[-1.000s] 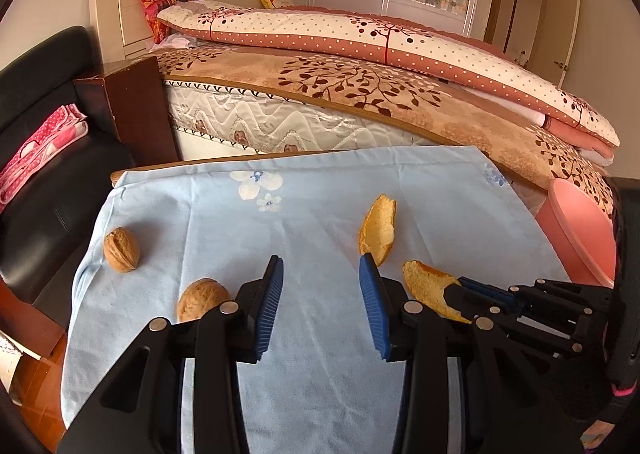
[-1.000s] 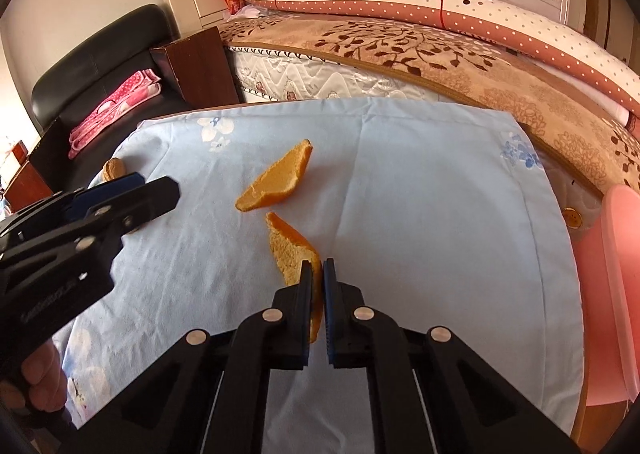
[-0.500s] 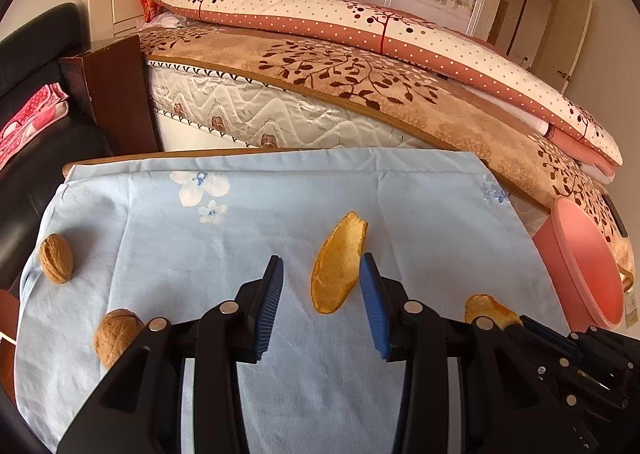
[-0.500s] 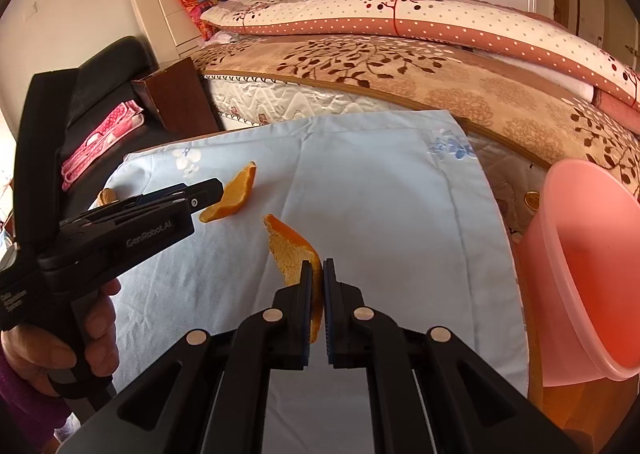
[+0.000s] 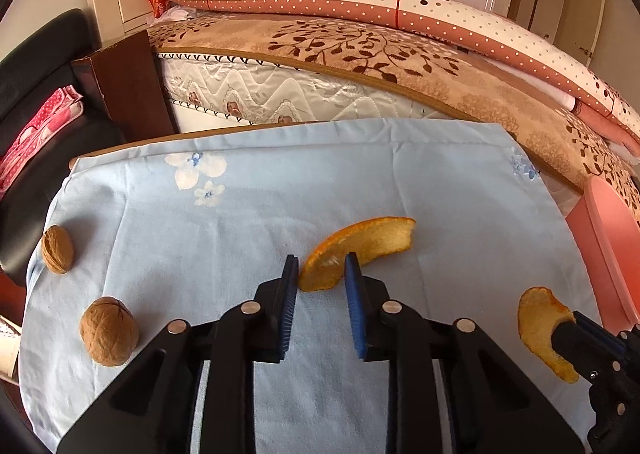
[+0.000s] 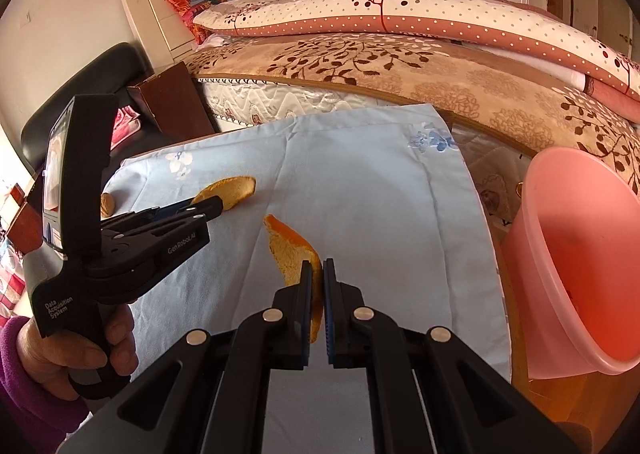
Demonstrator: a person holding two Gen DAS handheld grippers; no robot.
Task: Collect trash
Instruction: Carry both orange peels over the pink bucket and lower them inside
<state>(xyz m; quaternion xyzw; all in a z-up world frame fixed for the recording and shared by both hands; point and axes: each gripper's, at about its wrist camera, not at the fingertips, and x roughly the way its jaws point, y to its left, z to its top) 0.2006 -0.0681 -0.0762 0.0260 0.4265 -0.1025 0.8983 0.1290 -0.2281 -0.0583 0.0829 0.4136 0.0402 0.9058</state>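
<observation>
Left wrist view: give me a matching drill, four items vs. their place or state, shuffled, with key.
Items:
1. long orange peel
2. small orange peel
3. walnuts
4. pink bin

Places or states:
A. off the right side of the blue cloth
B. between the closing jaws of the left gripper
C. loose on the cloth near its left edge
D. clamped in the right gripper, lifted clear of the cloth

Pairs: 1-B, 2-D, 3-C, 4-A
</observation>
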